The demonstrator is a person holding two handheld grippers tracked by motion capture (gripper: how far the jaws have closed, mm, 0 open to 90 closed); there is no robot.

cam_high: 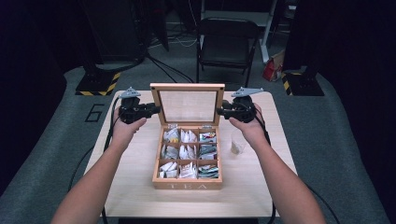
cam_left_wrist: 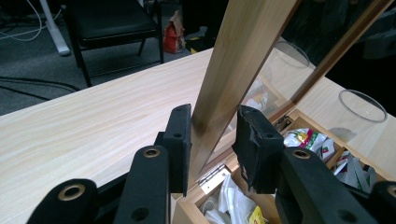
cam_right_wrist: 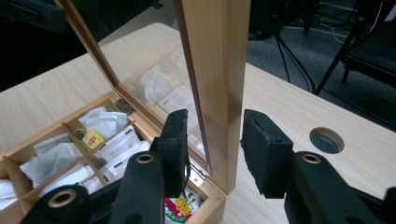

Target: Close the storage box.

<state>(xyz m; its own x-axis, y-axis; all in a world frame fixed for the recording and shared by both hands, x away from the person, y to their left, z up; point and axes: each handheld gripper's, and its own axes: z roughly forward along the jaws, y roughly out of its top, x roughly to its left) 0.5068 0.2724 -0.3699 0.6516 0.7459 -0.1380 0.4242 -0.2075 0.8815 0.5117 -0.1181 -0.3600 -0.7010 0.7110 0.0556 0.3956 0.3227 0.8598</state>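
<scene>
my left claw [cam_left_wrist: 212, 140] clamps the left edge of the upright glass lid [cam_high: 188, 105] – my right claw [cam_right_wrist: 212, 149] straddles its right edge, jaws slack – lid standing tall at the back of the tea box [cam_high: 187, 185].

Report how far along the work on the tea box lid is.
Done: the glass-paned lid of the tea box stands upright, the tea bags exposed. In hand: the left tool clamps one side rail of the lid; the right tool straddles the other with a gap at one pad. Left: apparently letting go.
</scene>
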